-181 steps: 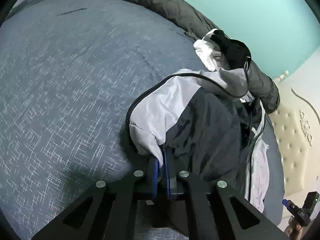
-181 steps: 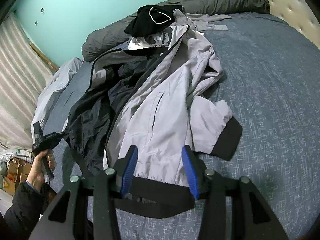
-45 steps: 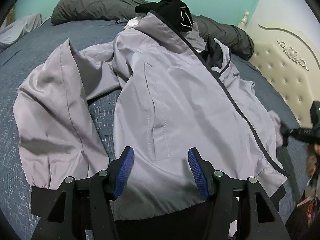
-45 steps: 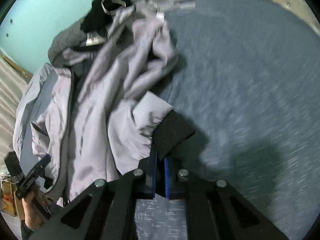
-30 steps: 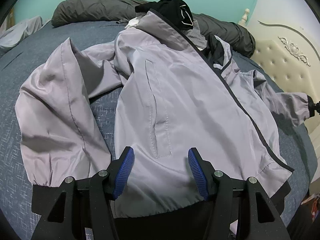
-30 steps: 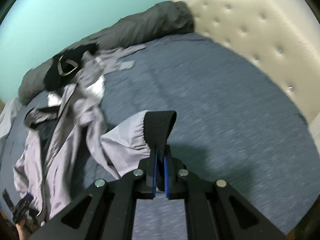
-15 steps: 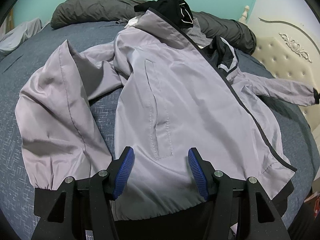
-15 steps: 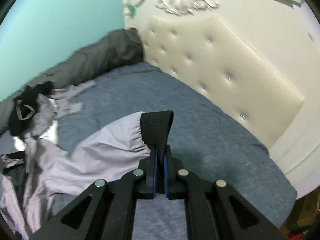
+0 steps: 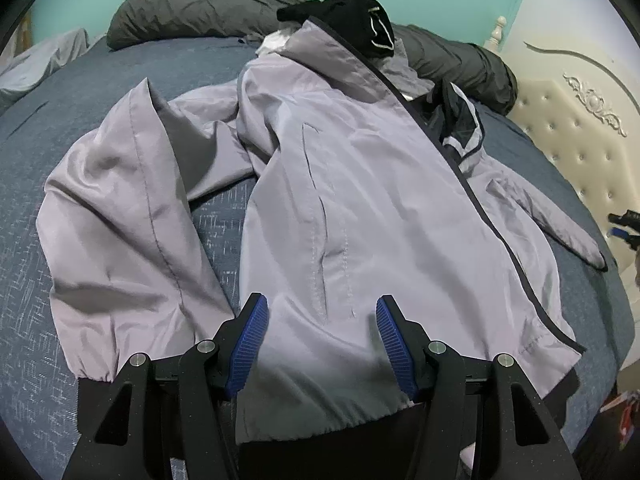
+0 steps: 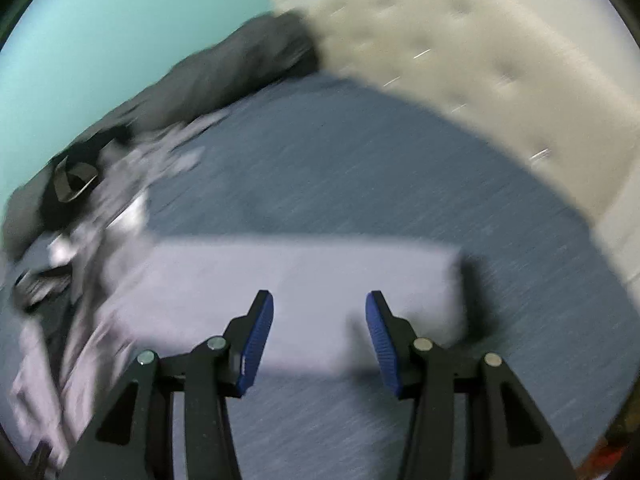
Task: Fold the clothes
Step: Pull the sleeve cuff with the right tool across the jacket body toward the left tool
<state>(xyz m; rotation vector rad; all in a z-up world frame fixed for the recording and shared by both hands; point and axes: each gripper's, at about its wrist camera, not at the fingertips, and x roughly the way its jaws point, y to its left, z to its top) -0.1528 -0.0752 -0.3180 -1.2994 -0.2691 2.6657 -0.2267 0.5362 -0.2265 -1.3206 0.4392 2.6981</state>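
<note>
The jacket (image 9: 360, 216) lies front-up and spread across the bed (image 9: 80, 80), hem toward you, hood end against the dark bolster (image 9: 192, 12). That is a sensible layout for folding: body flat, both sleeves out to the sides.

Your left claw (image 9: 320, 344) hovers over the hem with its blue pads apart and nothing pinched between them. It reads as parked, ready to take the hem.

Your right claw (image 10: 318, 336) is opening (view badly blurred), and the right sleeve (image 10: 304, 280) lies stretched flat on the bed beneath it. The pads stand clear of the cloth. In the left view that sleeve (image 9: 560, 220) points out toward the headboard (image 9: 580, 128).

Judgement: the spreading step is about finished and no fold has been made. The left sleeve (image 9: 120, 216) is bunched and bent, so flatten it before folding inward.
</note>
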